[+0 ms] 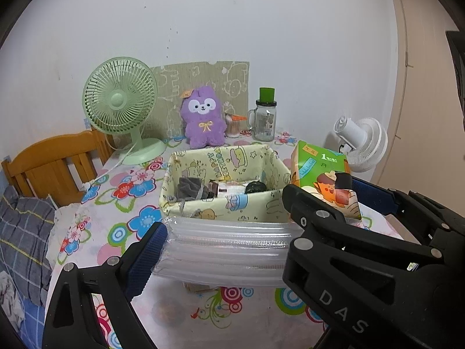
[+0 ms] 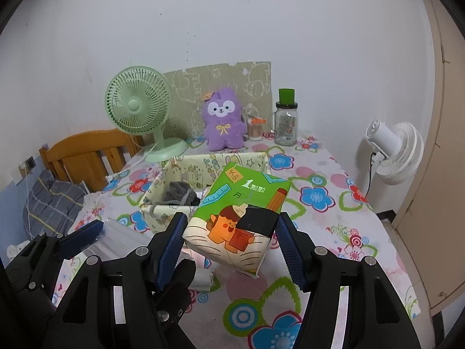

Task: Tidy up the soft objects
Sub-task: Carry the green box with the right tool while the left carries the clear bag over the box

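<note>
Tissue pack [image 2: 238, 218]: green, cartoon-printed, black tape patch on its front; held clear of the table [image 2: 319, 261] in the right wrist view.

Right wrist view
- Right gripper [image 2: 229, 241]: jaws about half spread, blue pads pressing the pack's two sides.
- Left gripper [image 2: 96, 235]: at lower left, one blue pad against a clear pouch [image 2: 116, 238].
- Bin [image 2: 174, 180]: yellow printed fabric, behind the pack, grey cloth [image 2: 178, 193] inside.
- Back edge: green fan [image 2: 138, 107], purple plush [image 2: 222, 119], jar [image 2: 286, 125]; white fan [image 2: 395, 151] to the right.

Left wrist view
- Left gripper [image 1: 226, 244]: jaws spread wide around the clear pouch [image 1: 226, 250], left pad on its end; the right pad is hidden behind the other gripper, so the grip cannot be confirmed.
- Right gripper [image 1: 343, 203]: crosses in front at right, closed on the pack [image 1: 322, 174] beside the bin [image 1: 221, 206].
</note>
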Action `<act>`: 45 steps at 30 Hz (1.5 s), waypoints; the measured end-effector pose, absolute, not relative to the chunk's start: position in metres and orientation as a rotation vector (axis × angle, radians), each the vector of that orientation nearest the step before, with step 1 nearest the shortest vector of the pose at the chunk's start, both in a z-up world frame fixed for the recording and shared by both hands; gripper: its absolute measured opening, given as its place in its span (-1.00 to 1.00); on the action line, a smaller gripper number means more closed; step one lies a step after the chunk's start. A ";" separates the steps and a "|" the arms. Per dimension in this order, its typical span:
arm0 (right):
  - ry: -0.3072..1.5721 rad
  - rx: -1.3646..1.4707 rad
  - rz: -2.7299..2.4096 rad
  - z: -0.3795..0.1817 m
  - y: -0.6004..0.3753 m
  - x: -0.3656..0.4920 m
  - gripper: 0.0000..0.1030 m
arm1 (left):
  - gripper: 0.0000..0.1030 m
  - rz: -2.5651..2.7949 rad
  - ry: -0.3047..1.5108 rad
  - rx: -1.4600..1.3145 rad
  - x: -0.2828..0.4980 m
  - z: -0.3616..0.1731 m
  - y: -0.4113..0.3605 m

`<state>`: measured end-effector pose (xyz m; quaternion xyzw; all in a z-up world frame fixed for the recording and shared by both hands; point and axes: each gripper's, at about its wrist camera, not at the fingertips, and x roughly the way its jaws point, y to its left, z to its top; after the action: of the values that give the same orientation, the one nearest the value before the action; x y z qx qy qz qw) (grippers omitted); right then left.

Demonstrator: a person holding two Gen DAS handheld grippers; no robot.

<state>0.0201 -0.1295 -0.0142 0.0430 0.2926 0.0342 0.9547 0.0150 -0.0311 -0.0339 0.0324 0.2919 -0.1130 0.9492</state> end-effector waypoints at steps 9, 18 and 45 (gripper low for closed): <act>0.566 0.085 0.063 0.000 -0.127 0.025 0.26 | 0.87 -0.232 0.567 0.062 0.021 -0.020 -0.028; 0.553 0.087 0.060 0.006 -0.126 0.040 0.26 | 0.87 -0.237 0.553 0.063 0.033 -0.014 -0.028; 0.572 0.086 0.079 -0.001 -0.126 0.117 0.27 | 0.87 -0.234 0.580 0.061 0.110 -0.015 -0.028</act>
<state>0.1170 -0.1257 -0.0015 0.0424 0.2819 0.0389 0.9577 0.1103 -0.0281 -0.0151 0.0298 0.2852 -0.1151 0.9511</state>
